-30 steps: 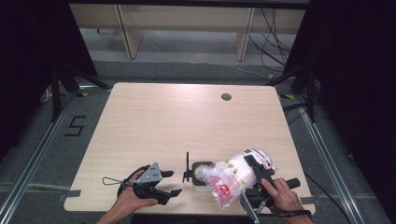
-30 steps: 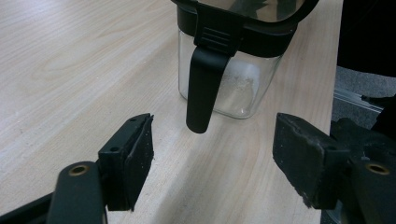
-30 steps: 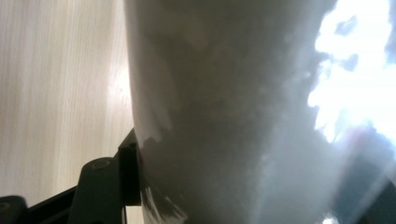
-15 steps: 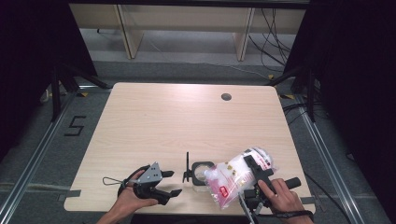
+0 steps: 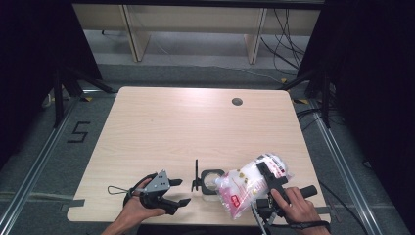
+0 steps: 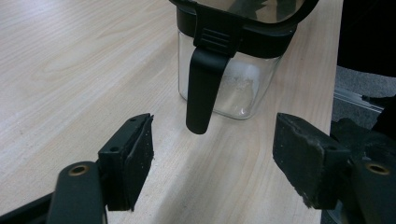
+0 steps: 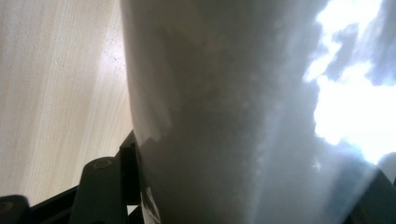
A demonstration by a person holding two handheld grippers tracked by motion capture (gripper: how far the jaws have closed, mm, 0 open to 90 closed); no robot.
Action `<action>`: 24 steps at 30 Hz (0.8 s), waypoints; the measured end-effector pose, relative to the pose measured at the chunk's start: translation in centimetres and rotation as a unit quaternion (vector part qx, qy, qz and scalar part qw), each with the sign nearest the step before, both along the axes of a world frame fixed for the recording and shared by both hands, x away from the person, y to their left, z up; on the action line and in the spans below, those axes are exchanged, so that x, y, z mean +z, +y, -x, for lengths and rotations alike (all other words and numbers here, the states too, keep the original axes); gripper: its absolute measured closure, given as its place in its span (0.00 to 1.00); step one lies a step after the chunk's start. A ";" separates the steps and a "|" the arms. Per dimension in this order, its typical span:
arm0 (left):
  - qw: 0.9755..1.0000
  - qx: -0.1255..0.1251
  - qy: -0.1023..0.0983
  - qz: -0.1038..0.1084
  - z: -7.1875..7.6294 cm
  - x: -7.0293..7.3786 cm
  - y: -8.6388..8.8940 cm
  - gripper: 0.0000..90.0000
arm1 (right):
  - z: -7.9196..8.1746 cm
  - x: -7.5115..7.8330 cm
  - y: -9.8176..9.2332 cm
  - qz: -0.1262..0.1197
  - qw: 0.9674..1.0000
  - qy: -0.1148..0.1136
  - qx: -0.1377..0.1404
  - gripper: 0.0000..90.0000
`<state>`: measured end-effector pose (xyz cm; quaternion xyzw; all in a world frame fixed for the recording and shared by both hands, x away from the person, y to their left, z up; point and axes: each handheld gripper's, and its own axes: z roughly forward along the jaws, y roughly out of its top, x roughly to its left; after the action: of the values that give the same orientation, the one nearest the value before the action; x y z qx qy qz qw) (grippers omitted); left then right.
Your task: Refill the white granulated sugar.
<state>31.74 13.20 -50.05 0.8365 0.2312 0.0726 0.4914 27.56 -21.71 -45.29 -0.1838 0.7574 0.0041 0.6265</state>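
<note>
Big pale wood tabletop (image 5: 161, 132), and everything's bunched at its near edge. The plastic bag of white powder (image 5: 247, 188) is tilted near the near right corner, pinched in the right tool (image 5: 268, 182), mouth over the glass jar (image 5: 213, 182). Left tool (image 5: 177, 192) sits spread beside the jar, gripping nothing.

The tabletop (image 5: 161, 132) is pale wood with a fine straight grain. The jar (image 6: 233, 79) is clear glass with a black rim and a black clip. The bag (image 5: 247, 188) is clear plastic over white grains, with a red-and-white label. Both tongs, left (image 5: 182, 192) and right (image 5: 266, 176), are black.
</note>
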 end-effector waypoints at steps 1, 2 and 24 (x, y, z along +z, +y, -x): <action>1.000 -0.001 -0.001 0.000 0.0 0.0 0.0 0.32 | 0.1 0.1 0.0 0.006 1.000 0.003 -0.006 0.43; 1.000 -0.001 -0.001 0.000 0.0 0.0 0.0 0.32 | 0.1 0.1 0.0 0.006 1.000 0.003 -0.006 0.43; 1.000 0.001 -0.002 -0.005 0.0 -0.1 -0.1 0.32 | 0.2 0.3 -0.3 0.008 1.000 -0.015 -0.003 0.43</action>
<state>31.70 13.11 -50.11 0.8386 0.2306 0.0756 0.4876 27.39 -22.00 -44.98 -0.1871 0.7481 -0.0068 0.6366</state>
